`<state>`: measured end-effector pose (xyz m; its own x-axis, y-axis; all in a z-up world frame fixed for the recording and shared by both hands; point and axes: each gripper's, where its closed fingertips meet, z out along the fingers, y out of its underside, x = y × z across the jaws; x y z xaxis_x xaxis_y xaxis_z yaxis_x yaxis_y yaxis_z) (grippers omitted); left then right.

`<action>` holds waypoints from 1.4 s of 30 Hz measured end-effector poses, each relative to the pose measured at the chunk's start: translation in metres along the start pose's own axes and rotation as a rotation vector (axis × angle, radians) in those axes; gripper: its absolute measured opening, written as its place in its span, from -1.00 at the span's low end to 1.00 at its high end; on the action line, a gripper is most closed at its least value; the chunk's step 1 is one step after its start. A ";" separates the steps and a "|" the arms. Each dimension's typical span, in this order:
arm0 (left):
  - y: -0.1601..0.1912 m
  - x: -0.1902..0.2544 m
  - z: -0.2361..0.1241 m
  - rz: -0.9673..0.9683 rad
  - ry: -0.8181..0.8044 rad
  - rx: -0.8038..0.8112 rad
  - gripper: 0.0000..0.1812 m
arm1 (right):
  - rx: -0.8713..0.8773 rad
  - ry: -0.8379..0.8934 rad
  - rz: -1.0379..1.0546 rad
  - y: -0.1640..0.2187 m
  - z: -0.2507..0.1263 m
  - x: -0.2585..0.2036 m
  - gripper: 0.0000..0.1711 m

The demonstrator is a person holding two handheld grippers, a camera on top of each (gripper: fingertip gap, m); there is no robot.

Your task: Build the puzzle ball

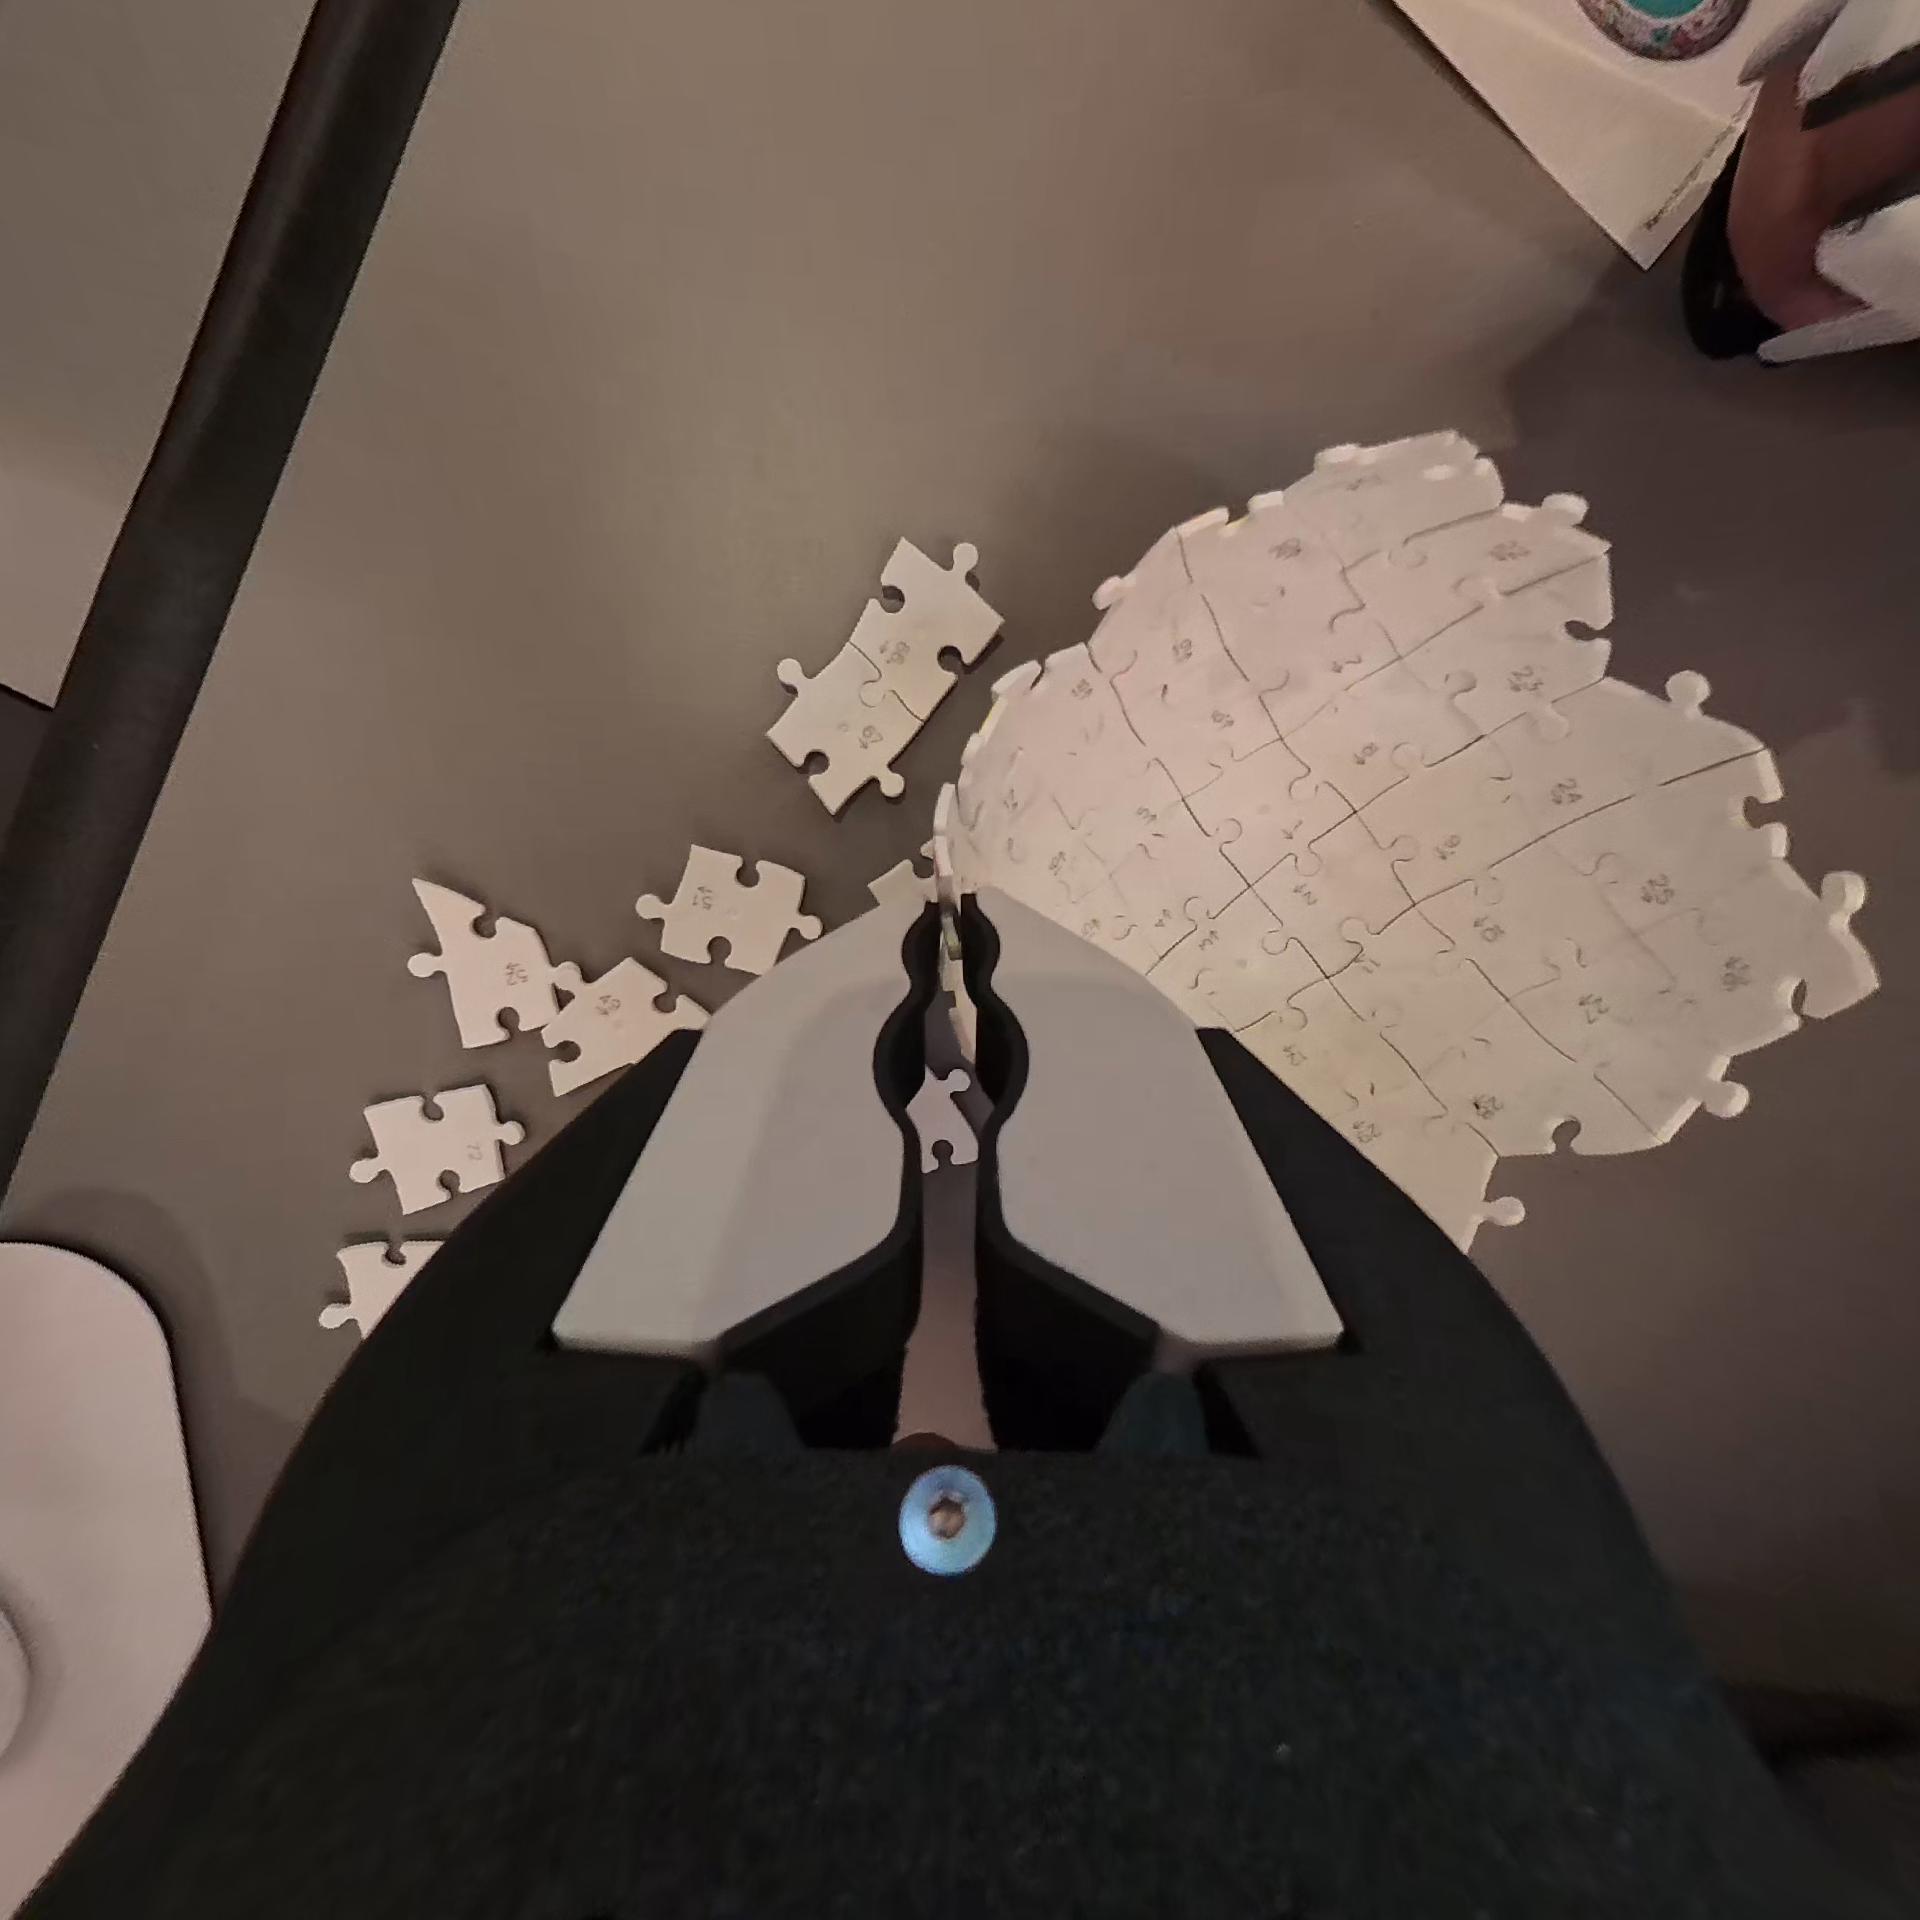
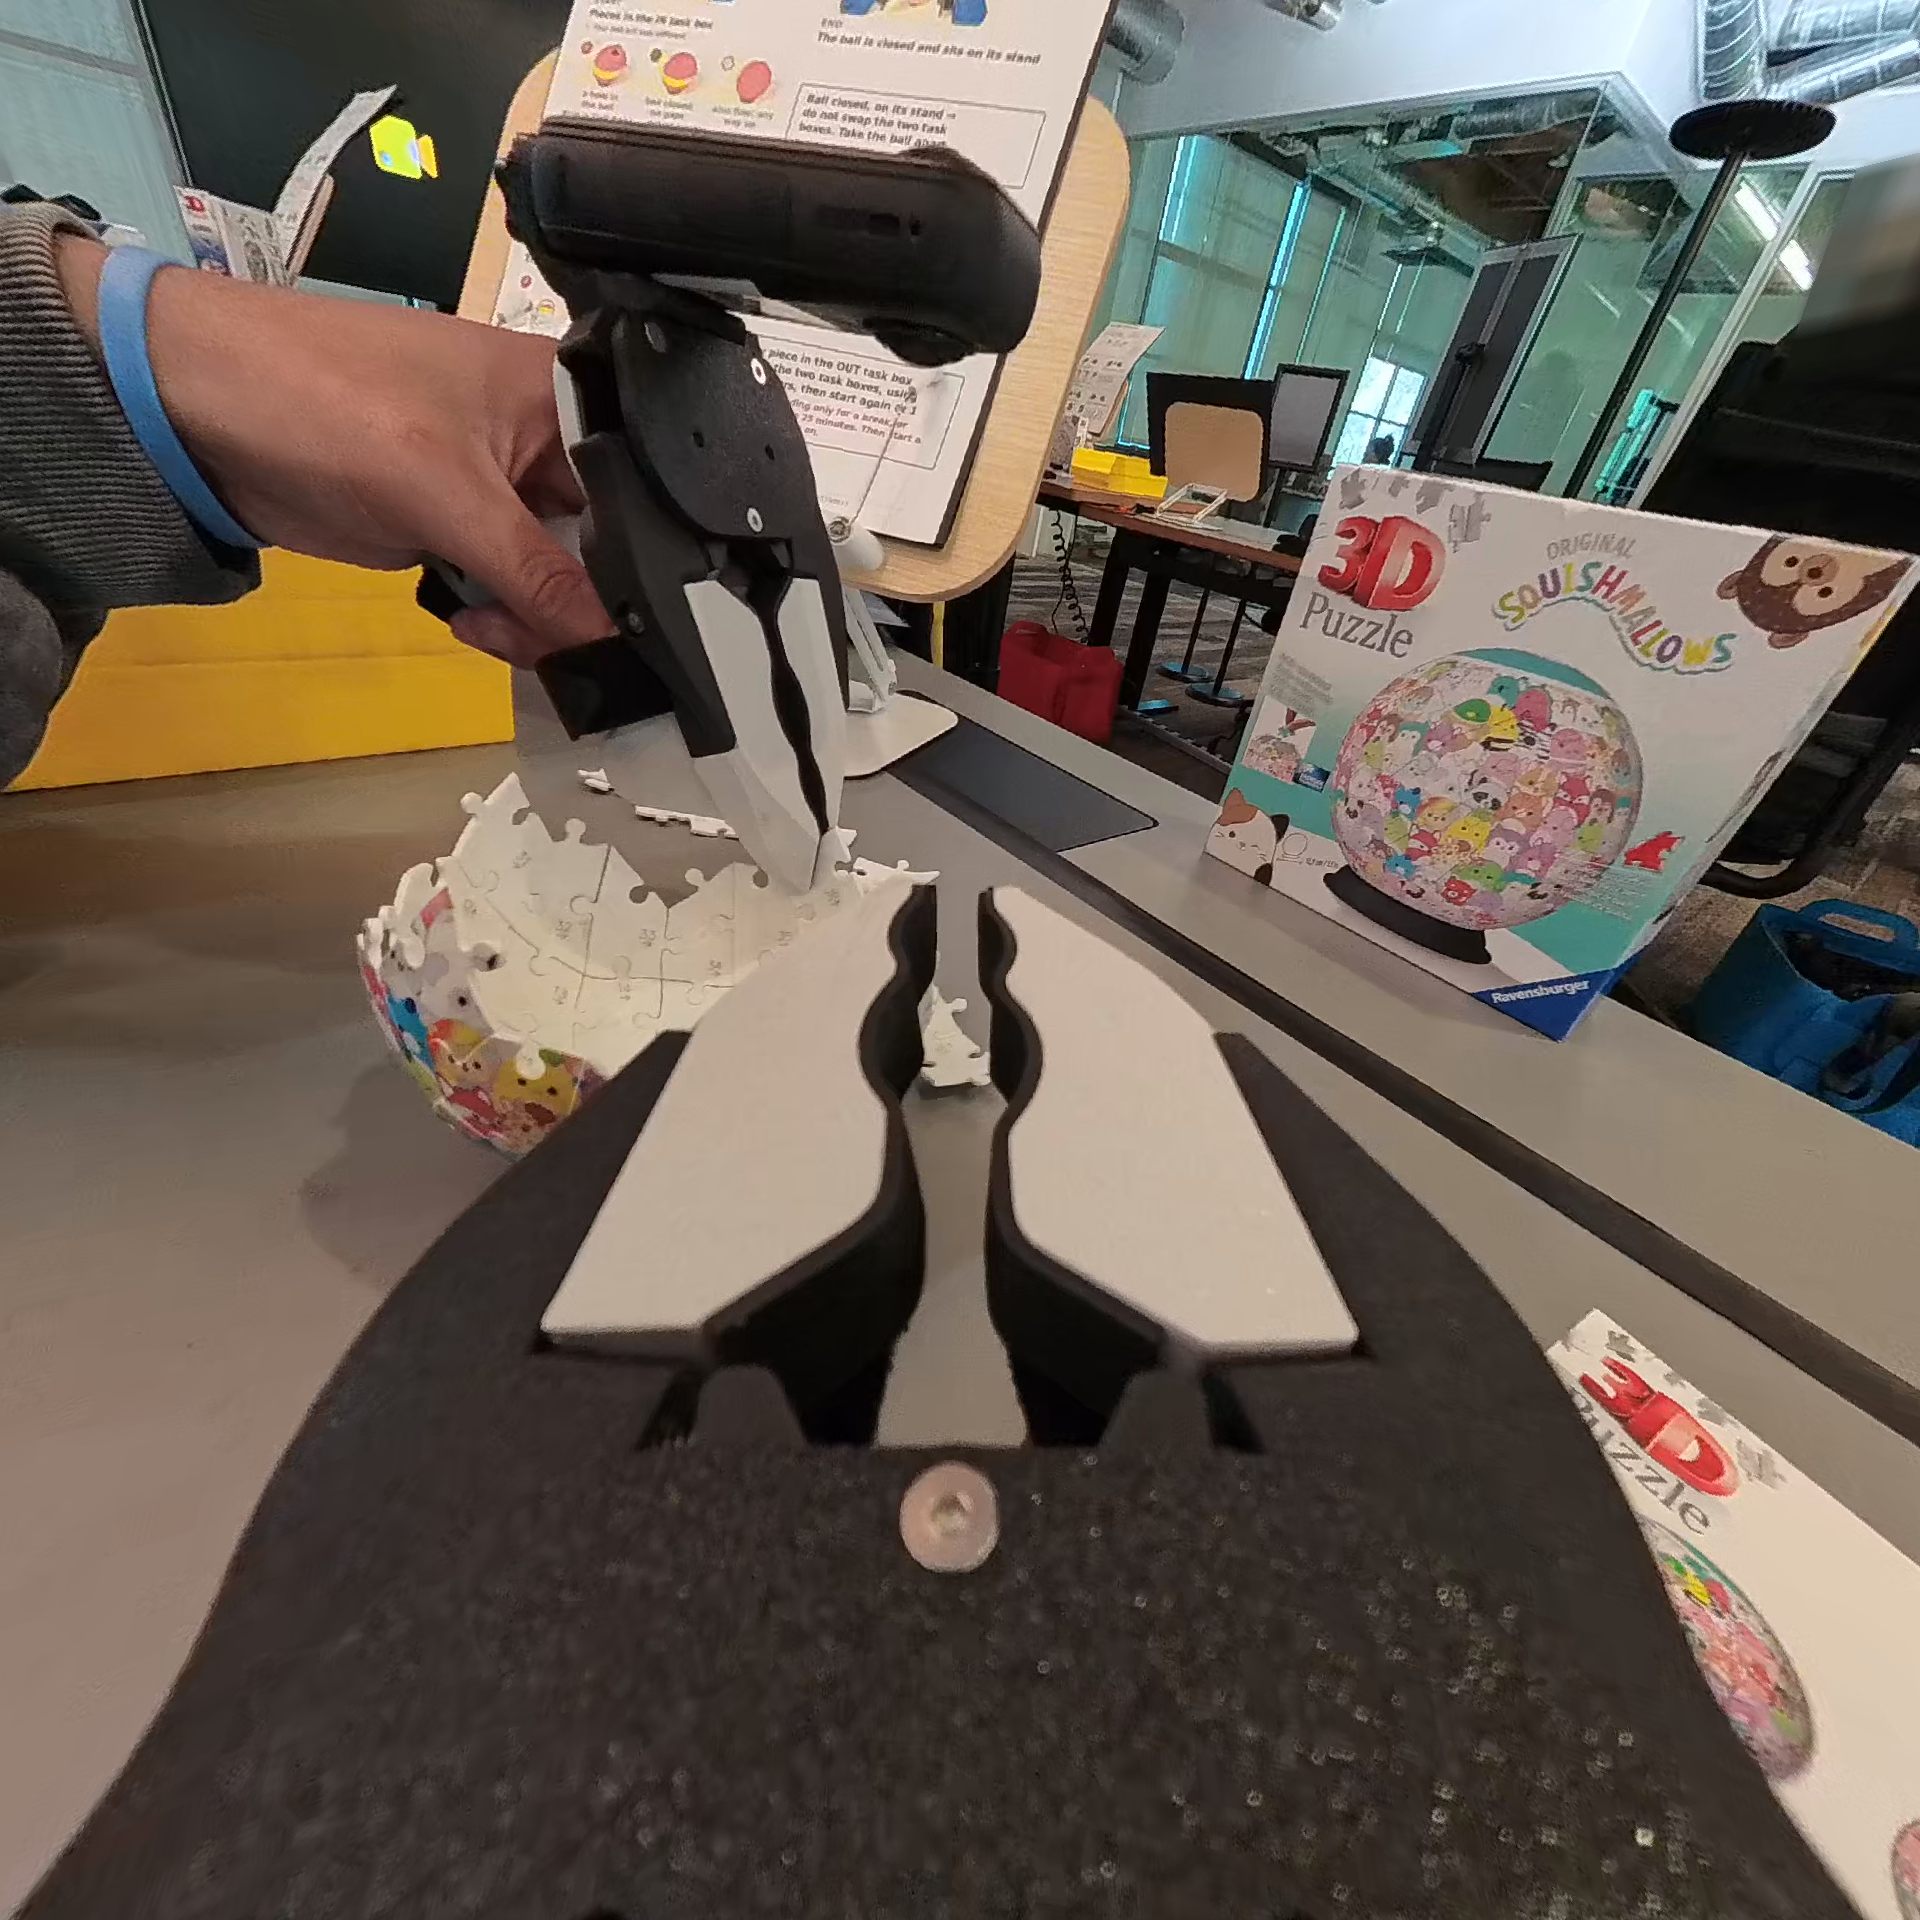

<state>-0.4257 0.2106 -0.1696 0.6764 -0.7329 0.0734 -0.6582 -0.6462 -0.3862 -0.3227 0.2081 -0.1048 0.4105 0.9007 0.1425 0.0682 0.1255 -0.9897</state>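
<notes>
The half-built puzzle ball (image 1: 1403,831) lies on the grey table like a bowl, white inside up. In the right wrist view (image 2: 540,935) its coloured outside shows. My left gripper (image 1: 948,920) is shut on the bowl's rim at its left edge. The right wrist view shows it (image 2: 821,868) coming down onto that rim, held by a person's hand (image 2: 364,468). My right gripper (image 2: 957,909) hovers in front of the bowl with its fingers a little apart and the table showing between the tips. A joined pair of pieces (image 1: 888,675) lies by the bowl. A white piece (image 2: 951,1039) shows through my right fingers' gap, farther off on the table.
Loose white pieces (image 1: 727,914) (image 1: 488,966) (image 1: 436,1143) lie left of the bowl, and one (image 1: 940,1127) lies under my left fingers. The puzzle box (image 2: 1538,727) stands at the right behind a dark strip (image 2: 1351,1070). A printed sheet (image 2: 1745,1558) lies near right. An instruction stand (image 2: 831,208) is behind. The grippers' ends are close to 12 centimetres from one another.
</notes>
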 end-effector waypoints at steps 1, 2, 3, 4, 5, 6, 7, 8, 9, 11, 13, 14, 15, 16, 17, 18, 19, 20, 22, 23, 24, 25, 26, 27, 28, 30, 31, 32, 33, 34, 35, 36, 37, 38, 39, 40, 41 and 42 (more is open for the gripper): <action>0.000 0.000 0.000 0.004 0.000 0.000 -0.97 | -0.001 -0.001 0.000 0.000 0.000 0.000 -0.92; 0.000 0.000 0.000 0.009 -0.002 0.000 -0.97 | -0.002 -0.001 0.000 0.001 0.000 0.000 -0.92; 0.000 0.000 0.000 0.015 -0.004 -0.001 -0.97 | -0.003 -0.003 0.002 0.001 0.000 0.000 -0.92; 0.000 0.000 0.000 0.020 -0.006 -0.002 -0.97 | -0.005 -0.004 0.004 0.001 0.001 0.000 -0.92; 0.000 0.000 0.000 0.025 -0.008 -0.004 -0.97 | -0.006 -0.005 0.006 0.001 0.001 0.000 -0.92; 0.000 0.000 0.000 0.032 -0.009 -0.007 -0.96 | -0.007 -0.006 0.007 0.002 0.001 0.000 -0.92; 0.000 0.001 0.000 0.043 -0.011 -0.009 -0.96 | -0.008 -0.007 0.009 0.002 0.001 0.000 -0.92; 0.000 0.001 0.000 0.053 -0.014 -0.010 -0.96 | -0.009 -0.008 0.009 0.002 0.001 -0.001 -0.92; 0.000 0.001 0.000 0.060 -0.014 -0.011 -0.96 | -0.009 -0.009 0.011 0.002 0.001 -0.001 -0.92; 0.000 0.001 0.001 0.064 -0.005 -0.011 -0.96 | -0.012 -0.012 0.013 0.003 0.001 -0.001 -0.92; 0.000 0.001 0.001 0.061 0.010 -0.007 -0.96 | -0.014 -0.016 0.015 0.003 0.002 -0.002 -0.92; 0.000 0.001 0.001 0.063 0.016 -0.003 -0.96 | -0.016 -0.018 0.016 0.004 0.002 -0.002 -0.92; 0.000 0.001 0.001 0.064 0.020 0.000 -0.96 | -0.018 -0.020 0.018 0.004 0.002 -0.002 -0.92; 0.000 0.001 0.001 0.065 0.026 0.004 -0.97 | -0.019 -0.020 0.017 0.004 0.002 -0.002 -0.92; 0.000 0.002 0.001 0.066 0.032 0.007 -0.97 | -0.019 -0.018 0.016 0.004 0.002 -0.002 -0.92; 0.000 0.002 0.001 0.068 0.038 0.008 -0.97 | -0.020 -0.017 0.016 0.004 0.002 -0.002 -0.92; 0.000 0.002 0.001 0.070 0.041 0.009 -0.97 | -0.021 -0.016 0.017 0.005 0.002 -0.002 -0.91; 0.000 0.002 0.001 0.072 0.045 0.011 -0.97 | -0.023 -0.016 0.019 0.005 0.002 -0.001 -0.91; 0.000 0.002 0.001 0.078 0.047 0.013 -0.97 | -0.026 -0.016 0.023 0.006 0.003 -0.001 -0.91; 0.000 0.002 0.001 0.081 0.047 0.012 -0.97 | -0.028 -0.015 0.023 0.006 0.003 -0.001 -0.91; 0.000 0.002 0.001 0.084 0.045 0.012 -0.97 | -0.030 -0.016 0.025 0.006 0.003 -0.001 -0.91; 0.000 0.002 0.001 0.086 0.044 0.011 -0.97 | -0.033 -0.017 0.026 0.007 0.003 -0.001 -0.91; 0.001 0.001 0.001 0.085 0.042 0.009 -0.97 | -0.038 -0.017 0.026 0.008 0.004 -0.001 -0.90; 0.001 0.001 0.001 0.083 0.042 0.007 -0.96 | -0.041 -0.012 0.023 0.008 0.004 0.000 -0.90; 0.001 0.001 0.001 0.080 0.041 0.005 -0.97 | -0.042 -0.004 0.021 0.008 0.004 0.002 -0.89; 0.000 0.001 0.001 0.081 0.037 0.004 -0.97 | -0.045 -0.004 0.016 0.001 0.006 0.009 -0.88; -0.001 0.001 0.001 0.081 0.035 0.005 -0.97 | -0.046 -0.011 0.017 -0.006 0.009 0.013 -0.90; -0.001 0.001 0.002 0.079 0.036 0.006 -0.97 | -0.056 -0.045 0.031 -0.013 0.016 0.015 -0.92; -0.001 0.001 0.002 0.074 0.038 0.007 -0.97 | -0.097 -0.116 0.053 -0.016 0.025 0.014 -0.92; 0.000 0.001 0.002 0.067 0.041 0.010 -0.97 | -0.173 -0.207 0.087 -0.014 0.037 0.010 -0.88; 0.000 0.001 0.001 0.063 0.041 0.013 -0.97 | -0.272 -0.287 0.135 -0.008 0.049 0.007 -0.78; 0.000 0.001 0.001 0.060 0.041 0.016 -0.97 | -0.377 -0.388 0.184 0.000 0.057 0.000 -0.69; 0.001 0.001 0.001 0.059 0.040 0.017 -0.97 | -0.477 -0.497 0.219 0.009 0.062 -0.008 -0.65; 0.001 0.001 0.001 0.057 0.040 0.018 -0.97 | -0.570 -0.597 0.237 0.018 0.063 -0.016 -0.64; 0.002 0.001 0.001 0.055 0.040 0.019 -0.97 | -0.660 -0.641 0.230 0.028 0.065 -0.018 -0.67; 0.002 0.001 0.001 0.054 0.041 0.020 -0.97 | -0.717 -0.656 0.203 0.035 0.067 -0.017 -0.78; 0.002 0.001 0.001 0.053 0.043 0.021 -0.97 | -0.744 -0.668 0.175 0.040 0.069 -0.018 -0.80; 0.003 0.001 0.000 0.051 0.044 0.021 -0.97 | -0.780 -0.693 0.140 0.044 0.069 -0.020 -0.79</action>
<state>-0.4268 0.2081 -0.1710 0.6266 -0.7737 0.0934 -0.6841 -0.6035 -0.4097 -0.3903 0.2242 -0.1522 -0.1330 0.9582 -0.2534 0.7276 -0.0792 -0.6814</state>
